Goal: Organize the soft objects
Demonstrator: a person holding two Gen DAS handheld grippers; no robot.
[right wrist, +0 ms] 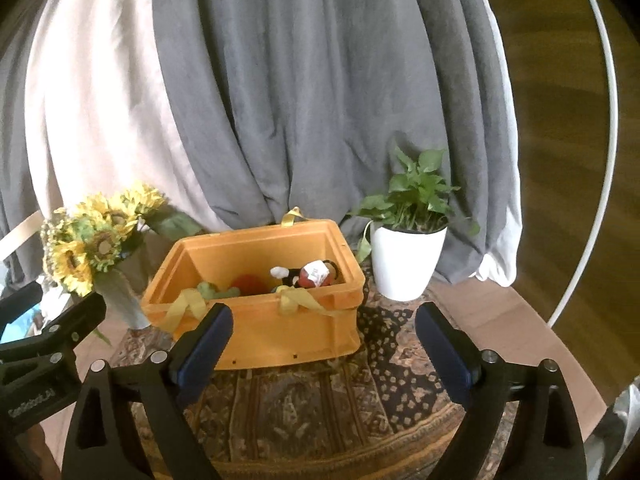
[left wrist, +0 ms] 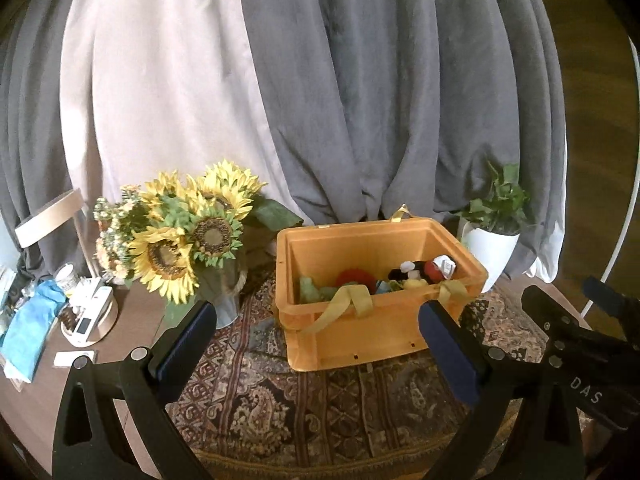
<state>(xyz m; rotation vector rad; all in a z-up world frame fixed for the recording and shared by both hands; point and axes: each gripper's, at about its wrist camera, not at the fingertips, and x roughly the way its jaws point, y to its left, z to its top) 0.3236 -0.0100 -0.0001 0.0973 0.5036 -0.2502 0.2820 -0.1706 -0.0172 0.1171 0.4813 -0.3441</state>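
Observation:
An orange plastic crate (left wrist: 360,332) (right wrist: 280,336) with yellow strap handles (left wrist: 344,300) stands on a patterned cloth. Inside it lie soft toys: a black, white and red plush (left wrist: 424,270) (right wrist: 308,274), a red one (left wrist: 354,278) (right wrist: 248,282) and a green one (left wrist: 314,290) (right wrist: 212,290). My left gripper (left wrist: 320,328) hangs in front of the crate, open, with nothing between its blue pads. My right gripper (right wrist: 324,332) is also open and empty, near the crate's front right corner. Each gripper shows at the edge of the other's view.
A sunflower bouquet in a vase (left wrist: 192,236) (right wrist: 92,248) stands left of the crate. A white pot with a green plant (left wrist: 492,240) (right wrist: 408,256) stands to its right. Clutter and a blue cloth (left wrist: 32,328) lie far left. Grey and pale curtains (right wrist: 280,100) hang behind.

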